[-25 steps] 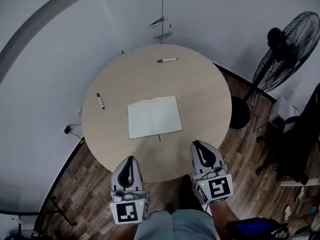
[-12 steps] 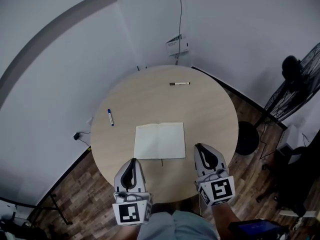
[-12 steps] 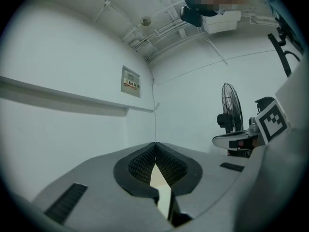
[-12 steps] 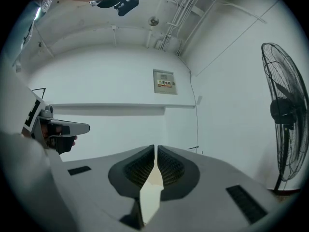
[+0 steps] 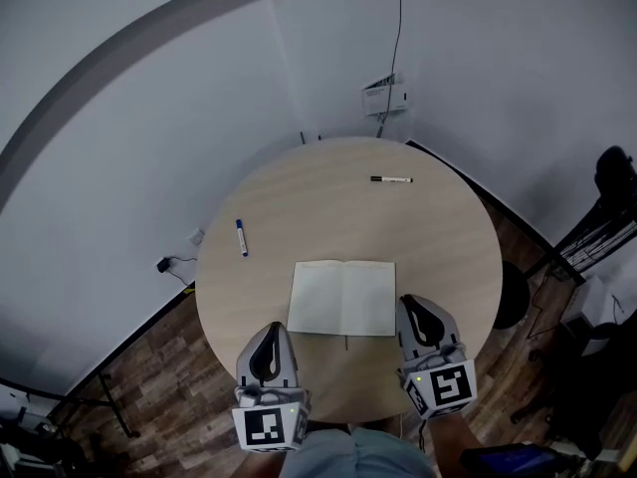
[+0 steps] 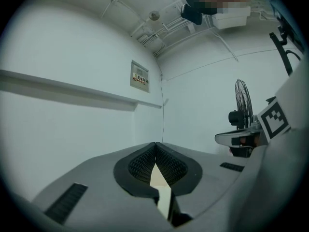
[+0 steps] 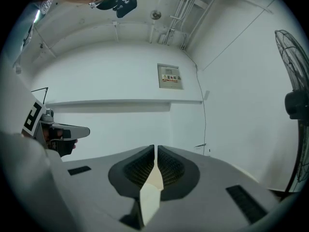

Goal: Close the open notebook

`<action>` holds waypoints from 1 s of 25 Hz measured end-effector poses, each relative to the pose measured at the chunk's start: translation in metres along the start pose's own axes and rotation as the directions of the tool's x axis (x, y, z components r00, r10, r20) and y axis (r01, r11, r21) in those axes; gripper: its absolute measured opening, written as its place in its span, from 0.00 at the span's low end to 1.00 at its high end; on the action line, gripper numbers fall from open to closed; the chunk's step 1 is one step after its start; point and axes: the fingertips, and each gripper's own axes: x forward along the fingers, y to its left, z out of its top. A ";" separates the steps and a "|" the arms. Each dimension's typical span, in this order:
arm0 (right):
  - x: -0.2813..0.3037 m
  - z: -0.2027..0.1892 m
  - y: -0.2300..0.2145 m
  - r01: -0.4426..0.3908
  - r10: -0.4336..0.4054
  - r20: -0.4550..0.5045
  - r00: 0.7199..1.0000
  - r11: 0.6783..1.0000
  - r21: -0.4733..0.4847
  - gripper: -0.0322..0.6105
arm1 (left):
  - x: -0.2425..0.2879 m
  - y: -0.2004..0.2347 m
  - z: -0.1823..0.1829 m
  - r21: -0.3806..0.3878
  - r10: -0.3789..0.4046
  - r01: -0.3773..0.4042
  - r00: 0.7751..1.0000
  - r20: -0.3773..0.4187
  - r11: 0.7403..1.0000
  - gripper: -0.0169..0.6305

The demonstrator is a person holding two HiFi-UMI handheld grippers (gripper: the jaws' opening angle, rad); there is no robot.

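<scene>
Two entries: left tool (image 5: 268, 331) and right tool (image 5: 415, 305), both closed, empty, by open notebook (image 5: 342, 298) near corners. Step: approach. Next: lift one cover, fold across.

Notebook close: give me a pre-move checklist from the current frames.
1. Notebook open and flat on the table: ok.
2. Pages bare; blue marker and black marker lie well apart from it: ok.
3. Left gripper empty: ok, jaws together, nothing between.
4. Right gripper empty: ok, jaws together, nothing between.
5. Jaws open to take a cover: not ok, both shut.
6. Gripper height over the table: cannot tell. The right one shows beside the notebook's right edge, the left one short of its near edge.
</scene>
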 end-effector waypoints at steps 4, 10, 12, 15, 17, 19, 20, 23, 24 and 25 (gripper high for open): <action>0.035 -0.021 0.007 0.001 0.000 -0.047 0.999 1.000 0.012 0.13 | 0.029 0.027 -0.028 -0.024 -0.028 0.027 0.999 -0.041 0.999 0.06; 0.090 -0.041 0.008 -0.007 0.010 -0.120 0.993 1.000 0.030 0.13 | 0.078 0.064 -0.085 -0.099 -0.057 0.042 0.986 -0.158 0.994 0.06; 0.100 -0.049 0.010 -0.008 0.012 -0.140 0.990 1.000 0.028 0.13 | 0.085 0.070 -0.108 -0.128 -0.068 0.043 0.976 -0.205 0.991 0.06; 0.111 -0.082 0.013 -0.008 0.015 -0.205 0.979 0.999 0.034 0.13 | 0.089 0.073 -0.152 -0.155 -0.093 0.049 0.951 -0.295 0.987 0.06; 0.118 -0.111 0.016 -0.011 0.022 -0.263 0.964 0.999 0.044 0.13 | 0.091 0.074 -0.177 -0.172 -0.109 0.052 0.932 -0.346 0.984 0.06; 0.124 -0.134 0.018 -0.011 0.029 -0.303 0.953 0.998 0.061 0.13 | 0.094 0.075 -0.199 -0.200 -0.122 0.048 0.917 -0.380 0.979 0.09; 0.127 -0.143 0.018 -0.010 0.031 -0.315 0.949 0.998 0.067 0.13 | 0.097 0.074 -0.210 -0.217 -0.132 0.047 0.909 -0.395 0.975 0.15; 0.135 -0.164 0.017 -0.007 0.031 -0.343 0.939 0.997 0.072 0.13 | 0.100 0.073 -0.243 -0.248 -0.155 0.044 0.881 -0.448 0.968 0.24; 0.136 -0.170 0.016 -0.003 0.027 -0.353 0.935 0.998 0.069 0.13 | 0.101 0.073 -0.252 -0.256 -0.160 0.041 0.873 -0.460 0.966 0.26; 0.136 -0.175 0.014 0.001 0.022 -0.362 0.932 0.998 0.065 0.13 | 0.102 0.073 -0.261 -0.266 -0.163 0.036 0.865 -0.475 0.963 0.28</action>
